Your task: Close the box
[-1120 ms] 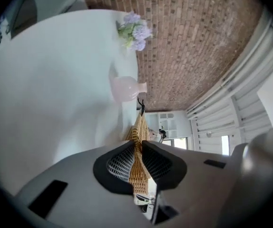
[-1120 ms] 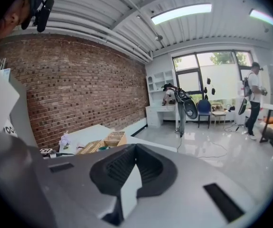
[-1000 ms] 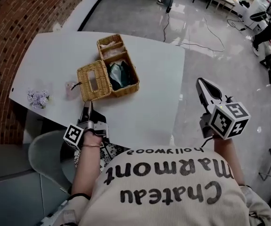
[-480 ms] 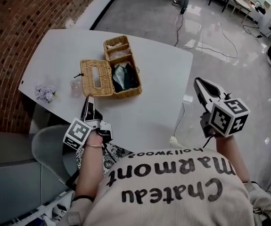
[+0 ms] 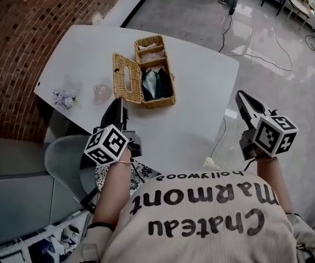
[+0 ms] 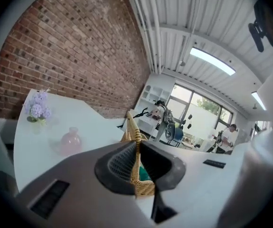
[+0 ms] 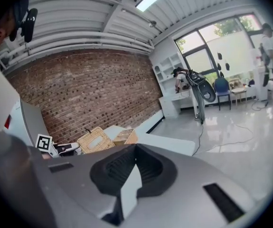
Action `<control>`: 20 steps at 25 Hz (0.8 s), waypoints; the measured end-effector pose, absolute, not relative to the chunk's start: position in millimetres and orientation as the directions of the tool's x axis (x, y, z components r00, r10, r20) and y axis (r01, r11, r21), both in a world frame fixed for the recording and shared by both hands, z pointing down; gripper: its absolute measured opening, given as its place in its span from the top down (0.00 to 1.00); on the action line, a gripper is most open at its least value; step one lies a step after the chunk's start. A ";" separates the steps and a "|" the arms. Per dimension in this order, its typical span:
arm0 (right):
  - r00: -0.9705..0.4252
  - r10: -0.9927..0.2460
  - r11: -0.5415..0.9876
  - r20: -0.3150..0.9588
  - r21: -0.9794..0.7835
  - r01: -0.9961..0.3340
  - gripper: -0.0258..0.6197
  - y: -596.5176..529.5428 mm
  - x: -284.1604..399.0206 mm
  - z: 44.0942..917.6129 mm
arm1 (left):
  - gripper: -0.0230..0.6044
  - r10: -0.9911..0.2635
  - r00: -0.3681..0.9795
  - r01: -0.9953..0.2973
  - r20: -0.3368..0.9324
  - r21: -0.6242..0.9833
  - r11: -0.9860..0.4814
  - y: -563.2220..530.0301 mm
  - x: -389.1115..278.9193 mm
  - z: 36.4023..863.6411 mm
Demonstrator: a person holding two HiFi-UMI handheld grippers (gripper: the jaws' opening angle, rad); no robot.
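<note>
Your left gripper (image 5: 119, 106) has come up and forward from the near table edge since a second ago, and its dark tips now hang just short of the lid's near corner, not touching it. Your right gripper (image 5: 241, 96) has hardly shifted and hovers off the table's right side, over the glossy grey floor (image 5: 288, 64).

The box (image 5: 161, 101) is a rectangular basket of tan woven wicker, lying near the middle of the smooth white table (image 5: 201, 114). Its lid (image 5: 125, 76) is thrown open to the left and lies flat beside the box, its slot showing as a pale oblong. The nearer, larger compartment holds crumpled dark green and white cloth (image 5: 154, 81). The smaller far compartment holds something pale that you cannot make out.

Seen from its own camera, your left gripper's ribbed grey pads meet at the tips with only a hollow behind them, through which the wicker shows. Nothing is pinched. Your right gripper's pads likewise meet at the tips, and it carries nothing.

A small rounded pink glass vase (image 5: 101, 91) stands just left of the lid, and a tuft of lilac flowers (image 5: 64, 97) lies further left, near the rough red brick wall (image 5: 31, 32).
</note>
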State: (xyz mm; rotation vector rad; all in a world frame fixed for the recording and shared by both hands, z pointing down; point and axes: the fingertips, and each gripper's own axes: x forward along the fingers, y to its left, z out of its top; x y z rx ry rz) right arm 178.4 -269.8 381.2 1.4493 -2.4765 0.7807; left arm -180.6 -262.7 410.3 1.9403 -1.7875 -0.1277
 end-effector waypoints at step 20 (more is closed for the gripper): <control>-0.535 -0.768 0.396 0.351 -0.396 -0.828 0.96 -278.8 195.3 376.7 | 0.89 -0.909 0.277 -0.960 0.313 0.053 -0.274 -276.6 -97.0 409.4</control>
